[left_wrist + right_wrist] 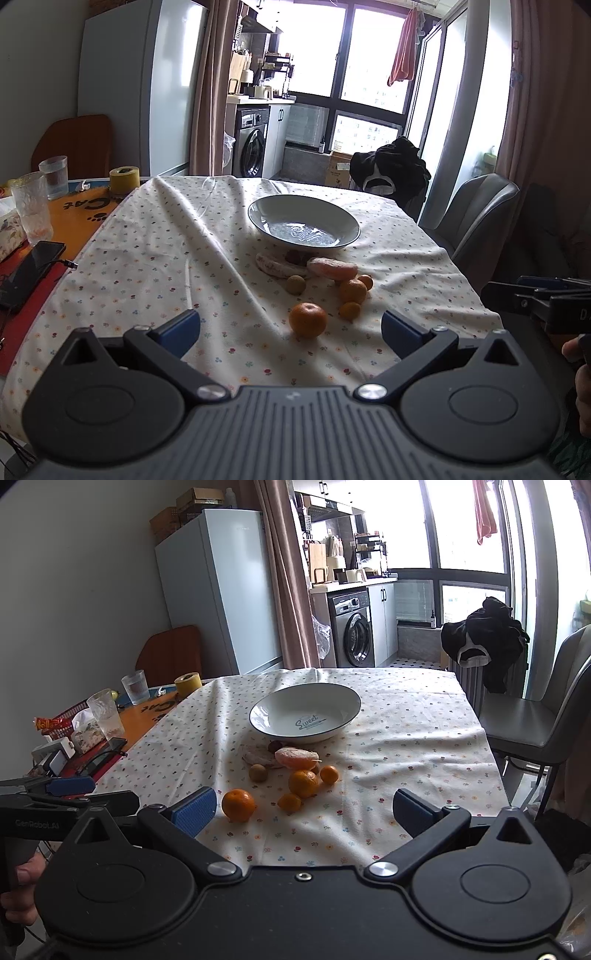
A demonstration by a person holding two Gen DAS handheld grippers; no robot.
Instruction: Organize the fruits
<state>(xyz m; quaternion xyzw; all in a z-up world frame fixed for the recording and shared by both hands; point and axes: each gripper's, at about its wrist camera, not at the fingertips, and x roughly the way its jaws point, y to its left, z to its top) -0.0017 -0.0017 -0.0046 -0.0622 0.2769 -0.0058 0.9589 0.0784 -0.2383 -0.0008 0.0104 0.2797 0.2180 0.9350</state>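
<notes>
A white bowl [303, 225] [306, 710] with a dark rim stands empty on the flowered tablecloth [147, 258] [406, 738]. In front of it lie several fruits: a large mandarin [307, 319] [238, 805], smaller oranges [352, 291] [303, 783], a brownish round fruit [296, 284] [258, 773], a peeled pink segment [331, 268] [297, 757] and a dark red fruit [274, 746]. My left gripper [291, 328] is open and empty, just short of the large mandarin. My right gripper [303, 814] is open and empty, near the table's front edge. The right gripper also shows in the left wrist view [535, 295], and the left gripper in the right wrist view [70, 794].
At the left stand two glasses [31, 206] [105, 712], a yellow tape roll [124, 180] [187, 684], a phone [27, 271] [101, 758] and a tissue box [86, 734]. A grey chair [476, 218] [546, 709] stands at the right, and a second one [480, 653] draped with black clothes at the far side.
</notes>
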